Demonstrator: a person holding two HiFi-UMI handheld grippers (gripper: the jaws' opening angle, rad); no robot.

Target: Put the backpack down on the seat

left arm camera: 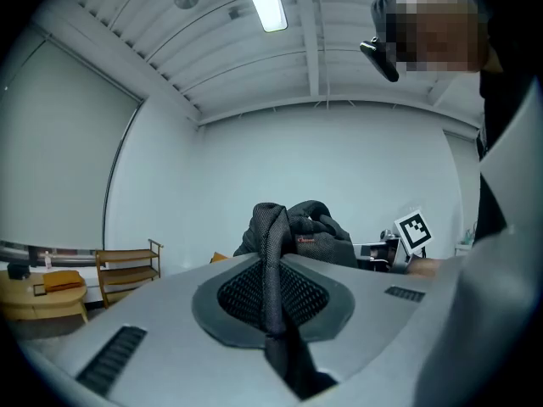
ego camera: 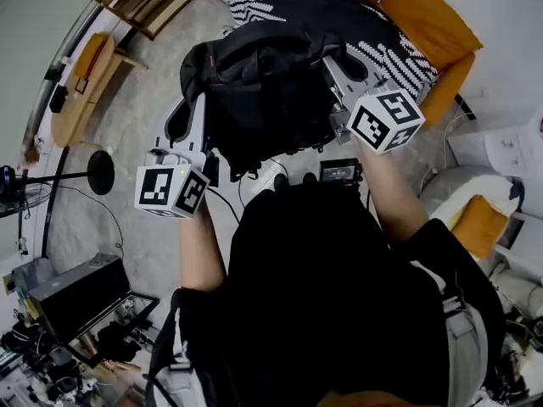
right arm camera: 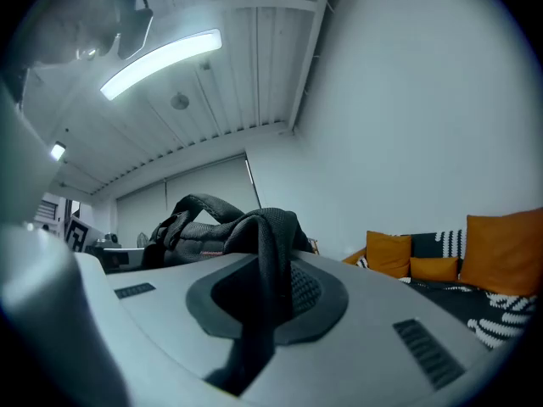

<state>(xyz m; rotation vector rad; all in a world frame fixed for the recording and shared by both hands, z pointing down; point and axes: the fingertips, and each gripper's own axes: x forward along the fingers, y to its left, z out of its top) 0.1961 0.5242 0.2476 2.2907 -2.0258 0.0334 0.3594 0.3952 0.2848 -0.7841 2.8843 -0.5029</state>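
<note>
Left tool (ego camera: 197, 108), right tool (ego camera: 333, 66): each clamped on a strap (left arm camera: 271, 244) of the backpack (ego camera: 263, 91), held aloft. Carrying step, seemingly; next, lowering onto far sofa seat (ego camera: 399, 62).

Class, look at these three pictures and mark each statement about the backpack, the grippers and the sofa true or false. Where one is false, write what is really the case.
1. The left gripper is shut on a strap of the backpack. True.
2. The right gripper is open and holds nothing. False: it is shut on a second strap of the backpack.
3. The backpack is red. False: it is black.
4. The sofa has orange cushions. True.
5. The person is sitting on the sofa. False: the sofa lies ahead of the person, beyond the backpack.
</note>
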